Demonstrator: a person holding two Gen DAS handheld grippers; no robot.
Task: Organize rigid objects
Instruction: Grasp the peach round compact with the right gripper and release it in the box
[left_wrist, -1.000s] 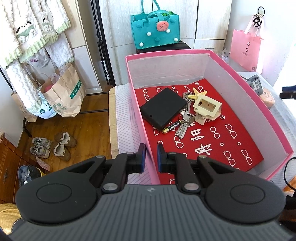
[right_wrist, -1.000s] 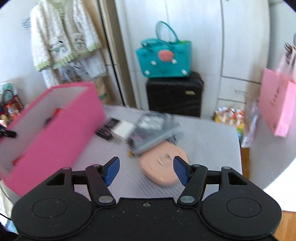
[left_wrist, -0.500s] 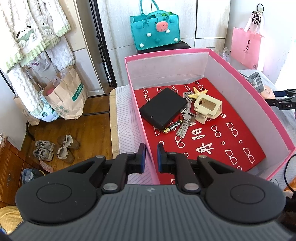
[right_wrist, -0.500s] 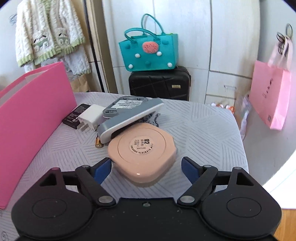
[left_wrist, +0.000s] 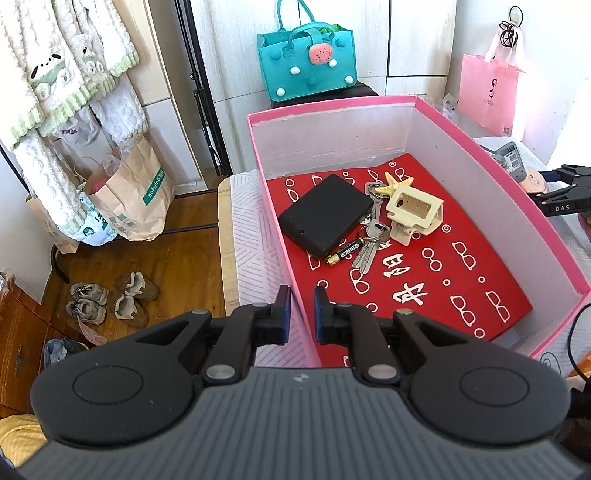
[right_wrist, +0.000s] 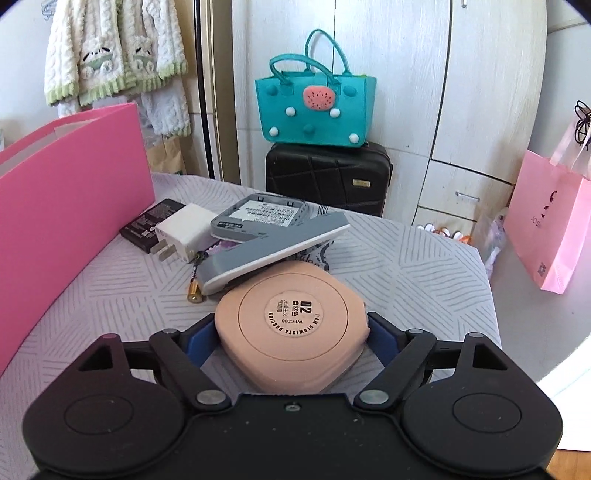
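Note:
A pink box (left_wrist: 480, 162) with a red lining holds a black case (left_wrist: 325, 216), keys (left_wrist: 369, 243), a battery (left_wrist: 343, 253) and a cream clip (left_wrist: 413, 210). My left gripper (left_wrist: 298, 317) is shut on the box's near left wall. My right gripper (right_wrist: 291, 332) has its jaws against both sides of a peach round compact (right_wrist: 291, 317) lying on the table. A grey remote (right_wrist: 273, 251) rests partly on the compact. Behind it lie a grey device (right_wrist: 258, 218), a white charger (right_wrist: 184, 230) and a black battery pack (right_wrist: 147, 221).
The pink box's outer wall (right_wrist: 66, 206) stands left of the right gripper. The table has a grey patterned cloth (right_wrist: 406, 266). A teal bag (right_wrist: 314, 107) sits on a black suitcase (right_wrist: 328, 177) behind. A pink bag (right_wrist: 554, 221) hangs at the right.
My right gripper has moved forward around the peach compact and its jaws have come in against its sides. The left gripper keeps its hold on the box wall.

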